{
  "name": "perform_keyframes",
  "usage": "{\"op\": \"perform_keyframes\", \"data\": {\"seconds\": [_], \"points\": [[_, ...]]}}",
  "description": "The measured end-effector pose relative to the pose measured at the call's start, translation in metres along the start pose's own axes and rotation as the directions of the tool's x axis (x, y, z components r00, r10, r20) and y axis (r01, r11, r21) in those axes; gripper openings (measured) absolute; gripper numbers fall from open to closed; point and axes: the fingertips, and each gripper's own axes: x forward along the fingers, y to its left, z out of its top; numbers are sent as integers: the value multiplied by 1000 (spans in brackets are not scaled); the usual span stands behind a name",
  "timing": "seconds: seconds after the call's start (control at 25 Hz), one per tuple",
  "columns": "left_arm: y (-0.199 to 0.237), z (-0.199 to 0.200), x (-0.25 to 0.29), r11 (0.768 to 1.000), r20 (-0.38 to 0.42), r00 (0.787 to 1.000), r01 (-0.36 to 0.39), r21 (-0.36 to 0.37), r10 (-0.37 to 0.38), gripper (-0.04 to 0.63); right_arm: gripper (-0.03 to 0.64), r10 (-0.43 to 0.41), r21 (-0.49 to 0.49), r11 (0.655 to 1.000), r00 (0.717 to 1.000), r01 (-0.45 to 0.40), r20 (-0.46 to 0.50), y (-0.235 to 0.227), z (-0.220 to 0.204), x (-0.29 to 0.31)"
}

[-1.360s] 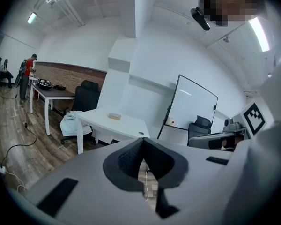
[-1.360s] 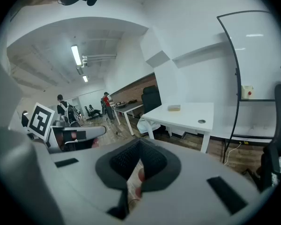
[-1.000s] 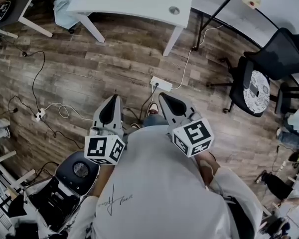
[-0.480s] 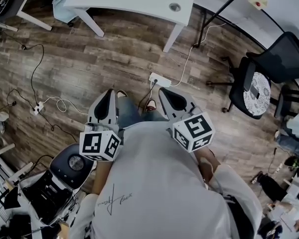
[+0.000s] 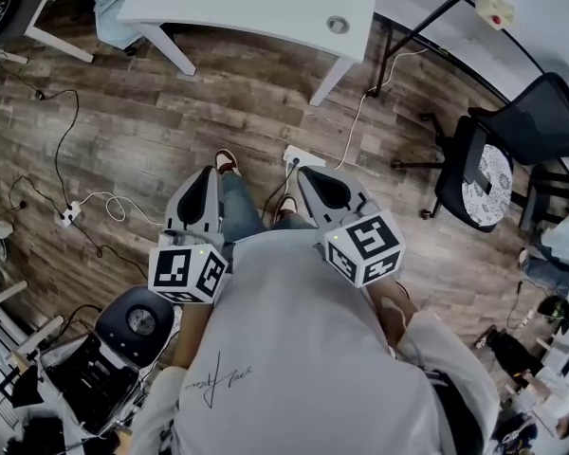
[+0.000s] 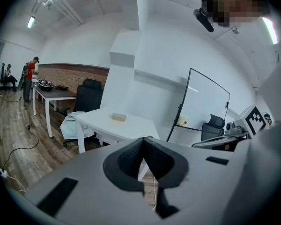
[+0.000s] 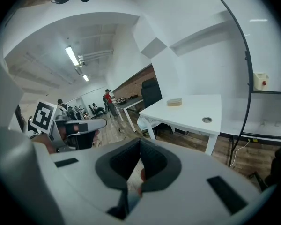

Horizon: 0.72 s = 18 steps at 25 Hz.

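Both tools held at chest height, side by side, noses pointing forward.

Left gripper [image 5: 205,180]: jaws pressed together, tips meeting, nothing between them. Its own view [image 6: 141,142] shows only floor [image 6: 9,149] and a thin white cable through the slot under the tips. Its cube [image 5: 185,273] sits at the rear end, against my shirt.

Right gripper [image 5: 311,178]: jaws likewise pressed together and empty [image 7: 139,142]. Something reddish shows in the slot below the tips; I cannot tell what it is.

Power strip [image 5: 303,156]: white, flat on the floor, below and just ahead of the right gripper's nose, right of the left gripper's nose. A white cable runs from it away toward the whiteboard stand.

Shoe [image 5: 227,162]: just ahead of the left gripper's nose, on the floor between the two tools.

Desk [image 5: 256,3]: white, well ahead of both noses. Round hole near its right corner. A small box [image 6: 117,117] lies on top, seen from both grippers.

Whiteboard [image 6: 203,102]: beyond the desk, to the right of both tools.

Chair [image 5: 479,159]: dark, well to the right of the right gripper.
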Motion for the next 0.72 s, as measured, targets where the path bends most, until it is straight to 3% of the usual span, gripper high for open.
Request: {"op": "perform_keyframes", "data": {"seconds": [0.72], "points": [[113,68,92,998,-27,998,63,-6,-63,8,8,-40,-1,999,999,40,-34,-7,78,128]]}}
